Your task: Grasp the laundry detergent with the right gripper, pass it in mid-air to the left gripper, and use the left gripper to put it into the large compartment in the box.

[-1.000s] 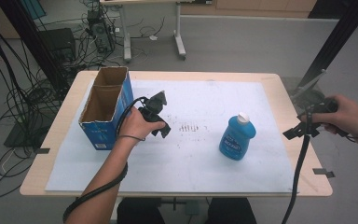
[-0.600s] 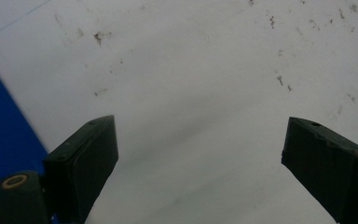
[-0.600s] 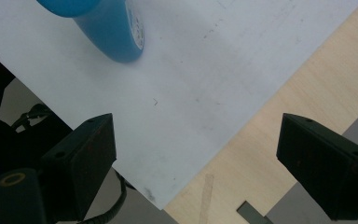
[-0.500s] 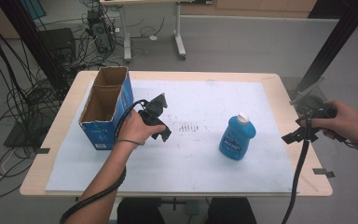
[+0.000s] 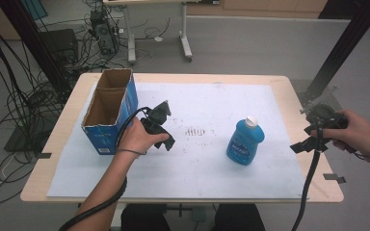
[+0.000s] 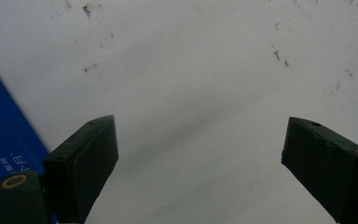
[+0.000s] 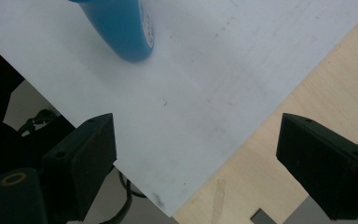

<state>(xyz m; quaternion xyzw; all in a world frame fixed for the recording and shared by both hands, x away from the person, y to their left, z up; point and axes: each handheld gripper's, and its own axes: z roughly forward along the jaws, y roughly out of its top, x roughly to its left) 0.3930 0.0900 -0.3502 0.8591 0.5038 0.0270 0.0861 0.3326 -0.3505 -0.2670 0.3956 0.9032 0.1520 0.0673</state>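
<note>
Both your grippers wide open, empty: left gripper (image 5: 166, 126), right gripper (image 5: 313, 139). Risk: upright bottle (image 5: 243, 140) at right gripper's 9 o'clock topples if jaw clips it; box (image 5: 107, 113) awaits.

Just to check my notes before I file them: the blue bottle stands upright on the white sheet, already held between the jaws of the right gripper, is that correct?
Not quite. The blue bottle does stand upright on the white sheet, but the right gripper is not holding it. The high view shows that gripper apart from the bottle, out by the table's right edge, and the right gripper view shows its jaws open with nothing between them.
</note>
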